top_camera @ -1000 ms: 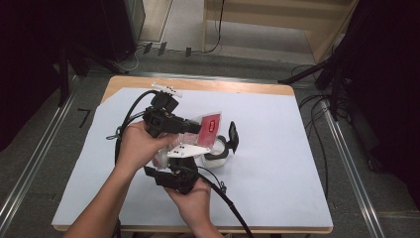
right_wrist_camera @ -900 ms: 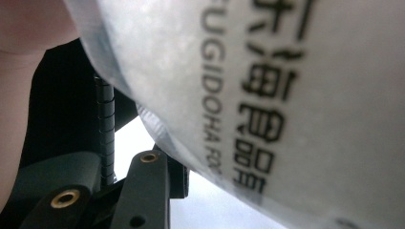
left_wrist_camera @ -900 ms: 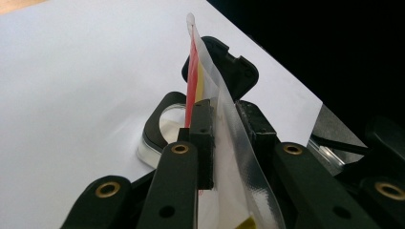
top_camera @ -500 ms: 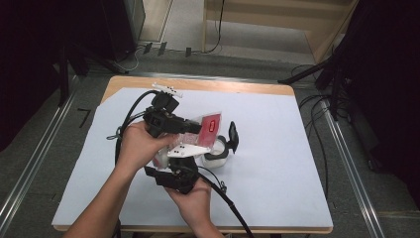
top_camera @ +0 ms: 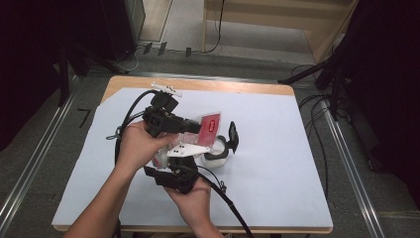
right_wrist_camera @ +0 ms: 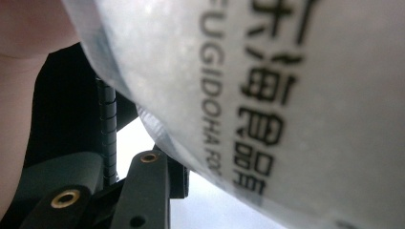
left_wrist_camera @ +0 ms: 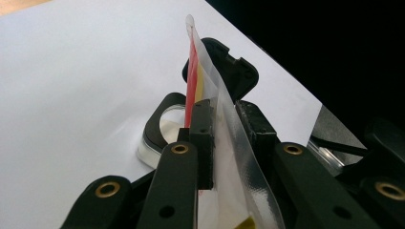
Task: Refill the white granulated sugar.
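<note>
We see the left gripper (left_wrist_camera: 217, 138) clamped on a clear plastic food pouch with red-yellow print (left_wrist_camera: 224, 143), held upright above the white-covered desk (top_camera: 277, 148). The right gripper (top_camera: 185, 156) grips the pouch's lower end. A black-rimmed clear container (top_camera: 218, 148) sits just beside it.

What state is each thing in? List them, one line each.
Plastic pouch: upright over the table, edge clamped, printed side close to the right tool's camera.
Left tool: shut on the plastic pouch.
Right tool: against the pouch; grip cannot be told.
Clear container: on the table, open, seemingly part-filled with white contents.
Black lid: flipped up, standing at the container's rim.
Table: covered with a white sheet.
</note>
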